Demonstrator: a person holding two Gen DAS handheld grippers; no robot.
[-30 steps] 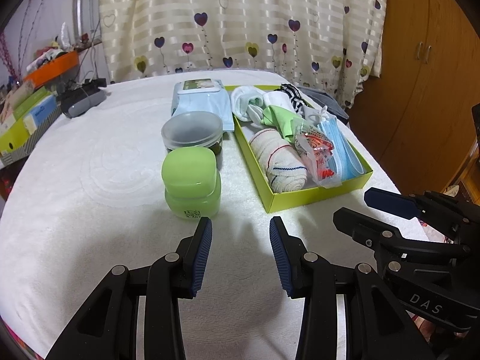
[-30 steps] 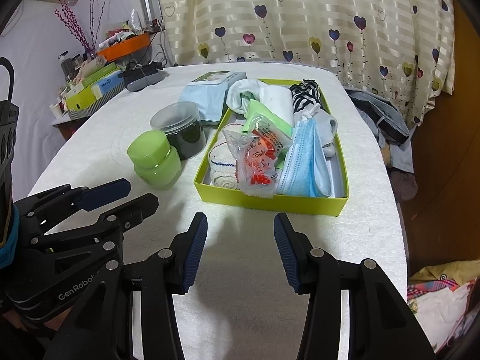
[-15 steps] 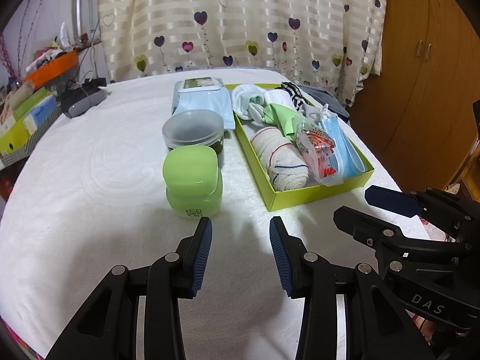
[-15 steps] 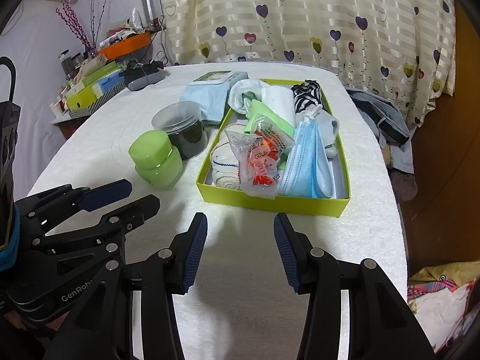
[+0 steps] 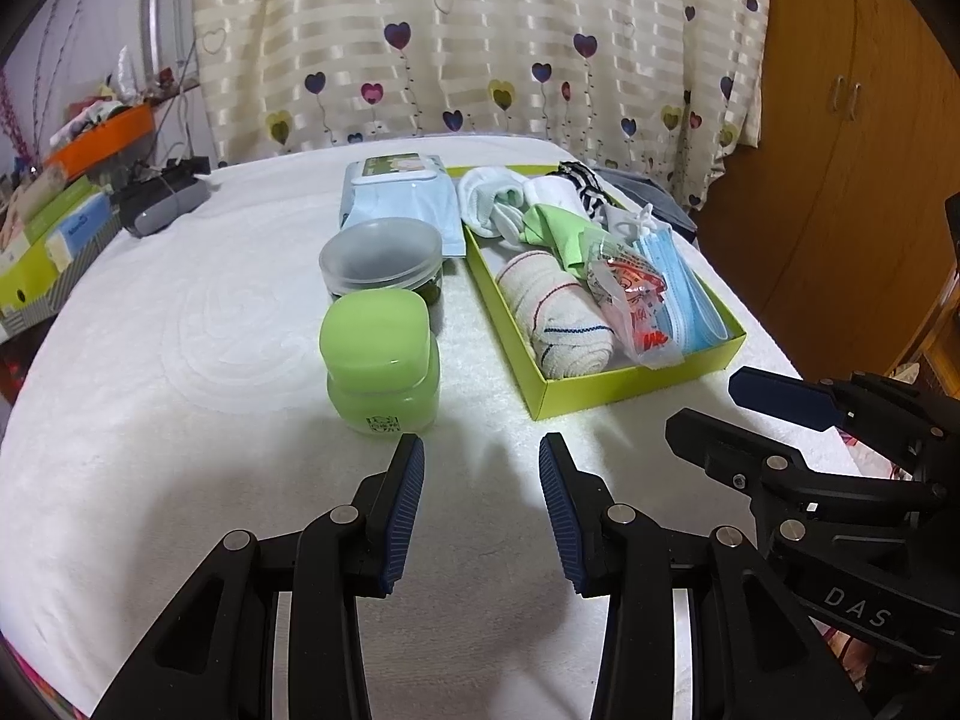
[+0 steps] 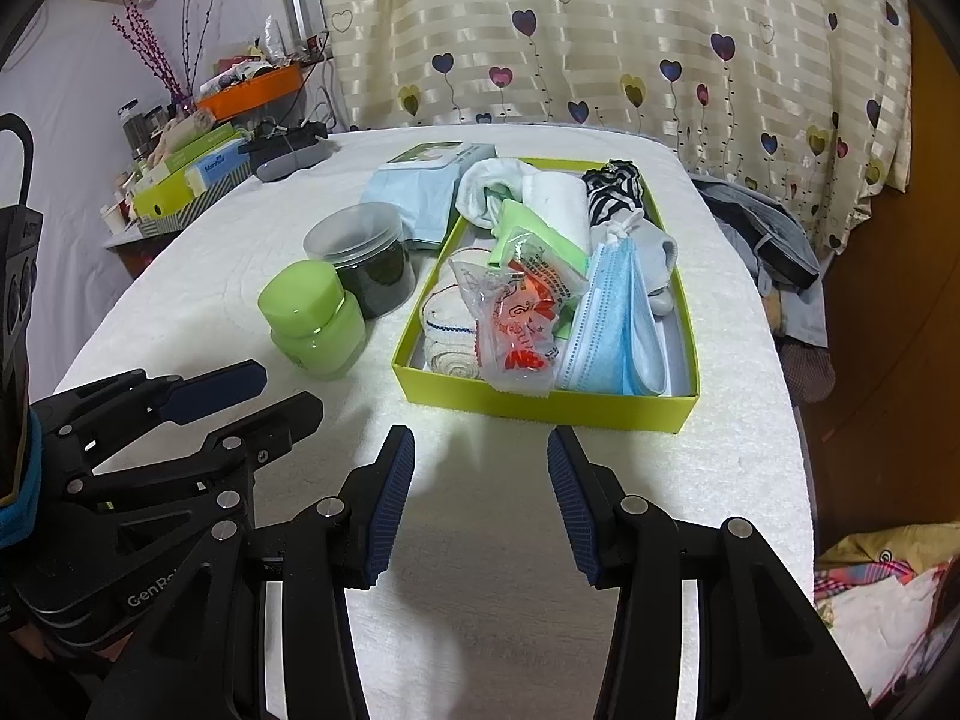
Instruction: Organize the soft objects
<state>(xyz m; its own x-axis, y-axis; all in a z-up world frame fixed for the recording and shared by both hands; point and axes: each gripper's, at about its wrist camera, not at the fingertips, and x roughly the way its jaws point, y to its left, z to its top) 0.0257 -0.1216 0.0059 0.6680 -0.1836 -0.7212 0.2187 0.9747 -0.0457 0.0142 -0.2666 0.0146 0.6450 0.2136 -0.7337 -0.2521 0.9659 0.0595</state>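
I hold the left gripper and right gripper with jaws released, empty, near the yellow-green cardboard tray. The soft cloth rolls and masks lie inside it: sorting either finished or pending.

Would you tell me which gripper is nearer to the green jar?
Left. The left gripper sits just in front of the green jar, both fingers open; the right gripper is farther off, before the yellow-green box.

A lived-in home room is shown: a heart-patterned curtain is hung across the top, a wooden wardrobe is seen at right, household clutter is stacked at left.
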